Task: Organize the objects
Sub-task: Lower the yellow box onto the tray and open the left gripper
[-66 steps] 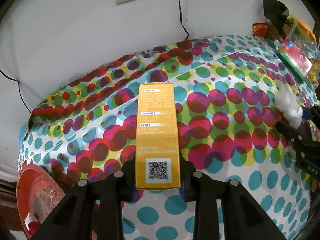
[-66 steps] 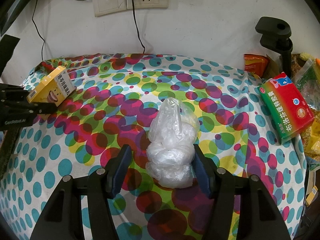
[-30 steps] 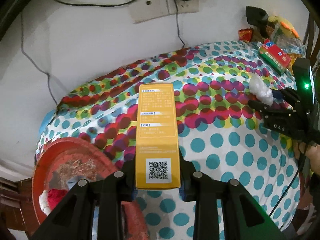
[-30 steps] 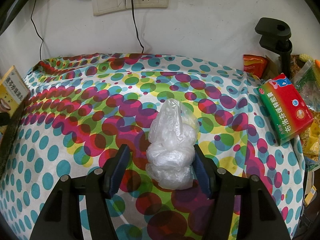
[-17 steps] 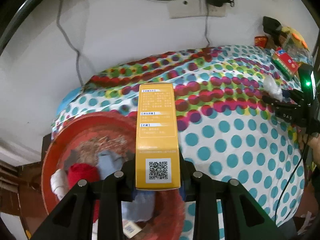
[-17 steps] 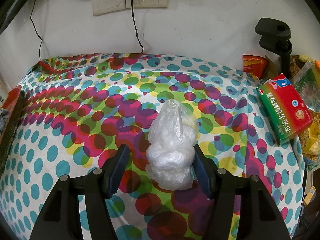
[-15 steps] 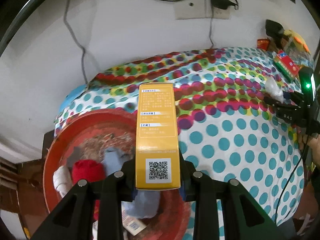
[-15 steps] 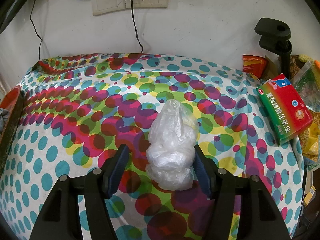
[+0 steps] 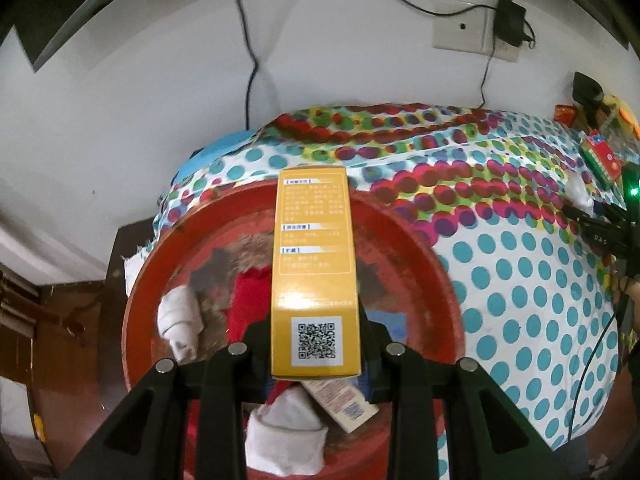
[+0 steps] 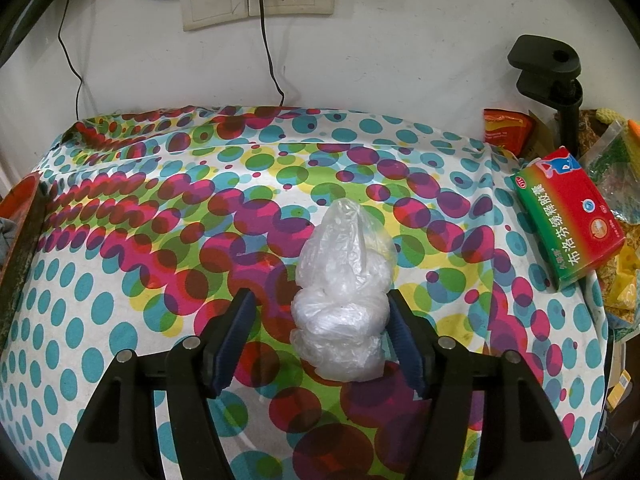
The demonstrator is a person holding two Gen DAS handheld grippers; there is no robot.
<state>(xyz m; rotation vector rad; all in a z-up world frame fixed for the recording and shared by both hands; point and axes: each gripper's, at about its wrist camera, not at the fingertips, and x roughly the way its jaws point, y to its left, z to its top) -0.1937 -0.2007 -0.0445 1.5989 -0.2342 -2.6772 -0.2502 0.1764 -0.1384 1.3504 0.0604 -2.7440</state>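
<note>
1. Left tool (image 9: 316, 344) pinches our yellow box (image 9: 314, 276) above the red basin (image 9: 420, 240); we should lower it before releasing.
2. Right tool (image 10: 318, 336) is opening around the plastic bag (image 10: 344, 300) on the tabletop (image 10: 120, 280).

Yellow box (image 9: 314, 276), red basin (image 9: 424, 264), multicoloured polka-dot tablecloth (image 10: 168, 216), red-and-green carton (image 10: 570, 232).

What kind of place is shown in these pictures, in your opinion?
Probably a room in a home: a table under a polka-dot cloth against a white wall with power sockets, a round red basin of rolled socks, and a red-green medicine box.
</note>
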